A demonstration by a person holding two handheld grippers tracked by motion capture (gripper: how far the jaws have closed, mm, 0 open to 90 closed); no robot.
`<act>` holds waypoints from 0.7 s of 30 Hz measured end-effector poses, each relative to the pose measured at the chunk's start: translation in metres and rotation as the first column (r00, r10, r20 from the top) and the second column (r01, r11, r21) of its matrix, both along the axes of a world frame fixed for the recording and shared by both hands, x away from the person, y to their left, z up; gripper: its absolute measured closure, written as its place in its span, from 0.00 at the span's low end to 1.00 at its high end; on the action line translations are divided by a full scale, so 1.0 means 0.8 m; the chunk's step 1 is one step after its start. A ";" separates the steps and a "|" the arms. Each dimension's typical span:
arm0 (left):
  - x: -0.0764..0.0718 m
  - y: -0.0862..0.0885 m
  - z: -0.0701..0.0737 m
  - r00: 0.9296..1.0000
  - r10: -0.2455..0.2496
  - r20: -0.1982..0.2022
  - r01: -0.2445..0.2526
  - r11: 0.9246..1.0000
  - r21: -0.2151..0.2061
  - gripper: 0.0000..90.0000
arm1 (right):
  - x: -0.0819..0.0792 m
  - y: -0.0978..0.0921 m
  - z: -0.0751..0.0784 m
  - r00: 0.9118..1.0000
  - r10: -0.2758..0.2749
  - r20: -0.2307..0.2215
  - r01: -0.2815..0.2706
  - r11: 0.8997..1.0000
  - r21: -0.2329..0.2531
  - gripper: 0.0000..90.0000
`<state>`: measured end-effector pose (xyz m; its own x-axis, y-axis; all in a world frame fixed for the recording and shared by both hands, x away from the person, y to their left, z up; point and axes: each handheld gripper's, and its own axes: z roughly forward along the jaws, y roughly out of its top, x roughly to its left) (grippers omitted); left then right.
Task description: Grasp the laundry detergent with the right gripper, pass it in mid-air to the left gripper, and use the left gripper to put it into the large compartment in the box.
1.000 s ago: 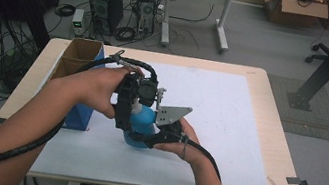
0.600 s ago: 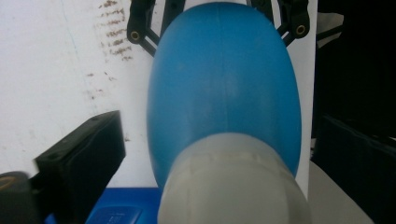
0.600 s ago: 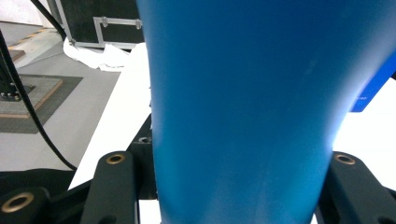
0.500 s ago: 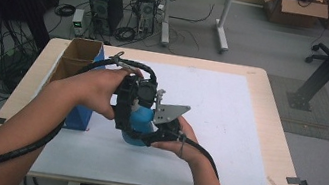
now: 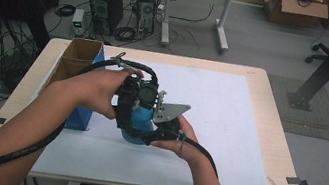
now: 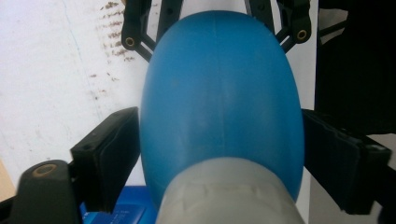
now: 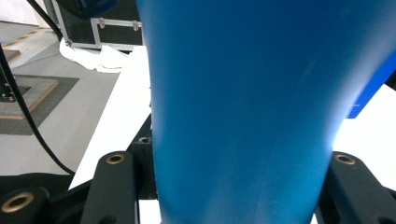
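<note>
While gripped (both grippers): blue bottle (image 5: 139,124)

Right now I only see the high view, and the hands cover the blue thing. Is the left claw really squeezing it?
Observer: Yes. In the left gripper view the left claw has its jaws pressed against both sides of a round blue bottle.
Operator: Does the bottle have a lid?
Observer: A pale grey cap sits on the end nearest that camera.
Operator: And the other claw?
Observer: The right gripper view shows the right claw with its jaws tight against both sides of the bottle too.
</note>
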<state>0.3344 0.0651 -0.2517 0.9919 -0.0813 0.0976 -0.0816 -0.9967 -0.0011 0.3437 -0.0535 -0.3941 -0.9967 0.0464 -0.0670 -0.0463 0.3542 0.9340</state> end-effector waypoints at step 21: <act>-0.002 -0.002 0.001 1.000 0.003 0.002 -0.003 1.000 0.015 0.35 | -0.002 0.002 0.003 1.000 0.000 -0.006 0.000 1.000 0.005 0.50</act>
<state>0.3329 0.0636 -0.2512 0.9919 -0.0802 0.0986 -0.0791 -0.9967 -0.0160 0.3423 -0.0523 -0.3921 -0.9970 0.0472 -0.0612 -0.0409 0.3492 0.9362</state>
